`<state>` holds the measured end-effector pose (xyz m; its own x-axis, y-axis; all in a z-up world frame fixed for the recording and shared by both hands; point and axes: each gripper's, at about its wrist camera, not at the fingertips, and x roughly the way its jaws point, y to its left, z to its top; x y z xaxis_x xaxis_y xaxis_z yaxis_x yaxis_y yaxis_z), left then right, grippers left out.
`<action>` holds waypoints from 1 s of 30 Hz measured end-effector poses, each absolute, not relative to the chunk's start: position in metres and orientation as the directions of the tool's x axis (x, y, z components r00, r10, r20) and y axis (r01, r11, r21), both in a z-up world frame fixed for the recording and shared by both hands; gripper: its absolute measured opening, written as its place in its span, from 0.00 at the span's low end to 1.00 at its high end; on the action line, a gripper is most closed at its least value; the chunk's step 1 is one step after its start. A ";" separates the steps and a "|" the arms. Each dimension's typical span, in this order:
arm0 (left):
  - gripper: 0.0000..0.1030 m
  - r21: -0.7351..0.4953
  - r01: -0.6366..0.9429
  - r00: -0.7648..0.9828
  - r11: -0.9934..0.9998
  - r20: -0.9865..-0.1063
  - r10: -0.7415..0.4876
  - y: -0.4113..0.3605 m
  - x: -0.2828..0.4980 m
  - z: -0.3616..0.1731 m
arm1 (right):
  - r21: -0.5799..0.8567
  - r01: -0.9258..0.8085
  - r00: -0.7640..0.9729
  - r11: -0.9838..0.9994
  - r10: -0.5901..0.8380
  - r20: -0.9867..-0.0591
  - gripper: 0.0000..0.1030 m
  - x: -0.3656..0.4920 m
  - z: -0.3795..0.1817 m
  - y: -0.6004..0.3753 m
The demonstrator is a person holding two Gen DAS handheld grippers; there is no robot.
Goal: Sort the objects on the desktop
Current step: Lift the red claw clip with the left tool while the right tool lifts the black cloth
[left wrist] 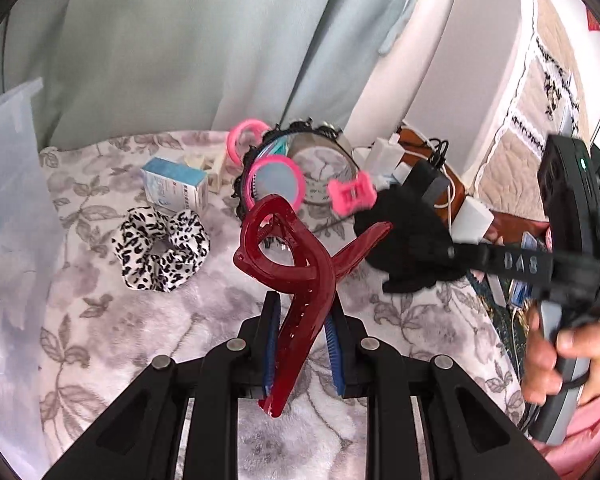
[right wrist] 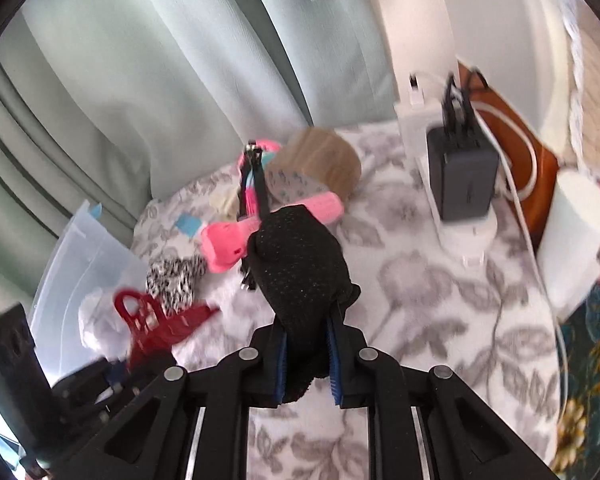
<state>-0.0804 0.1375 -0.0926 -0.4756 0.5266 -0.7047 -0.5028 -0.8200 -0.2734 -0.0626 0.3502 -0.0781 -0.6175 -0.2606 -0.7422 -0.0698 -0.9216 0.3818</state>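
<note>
Floral-cloth tabletop [left wrist: 172,312] w/ clear bin [left wrist: 8,208] far left of left tongs [left wrist: 300,344], which pinch the red claw clip [left wrist: 300,276], long axis running fwd-back; right tongs [right wrist: 306,356] clamp a black fabric piece [right wrist: 300,264].

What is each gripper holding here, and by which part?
The left gripper pinches the red claw clip near its handle end. The right gripper clamps the black fabric piece by its near end.
</note>
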 end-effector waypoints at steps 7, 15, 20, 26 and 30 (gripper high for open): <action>0.22 -0.263 -0.516 -0.478 -0.815 -0.702 0.528 0.143 -0.074 -0.089 | 0.384 -0.048 -0.575 -0.922 -0.289 -0.765 0.17 -0.046 -0.088 0.338; 0.22 -0.223 -0.498 -0.473 -0.838 -0.740 0.478 0.152 -0.076 -0.105 | 0.392 -0.002 -0.559 -0.920 -0.324 -0.763 0.17 -0.024 -0.089 0.325; 0.22 -0.203 -0.499 -0.467 -0.842 -0.756 0.459 0.158 -0.076 -0.113 | 0.406 0.000 -0.562 -0.914 -0.336 -0.756 0.15 -0.015 -0.087 0.327; 0.22 -0.192 -0.495 -0.466 -0.847 -0.764 0.446 0.159 -0.076 -0.116 | 0.428 -0.001 -0.576 -0.904 -0.349 -0.739 0.13 -0.003 -0.083 0.334; 0.22 -0.190 -0.488 -0.463 -0.852 -0.771 0.437 0.158 -0.077 -0.119 | 0.415 -0.011 -0.580 -0.910 -0.332 -0.744 0.13 0.004 -0.081 0.338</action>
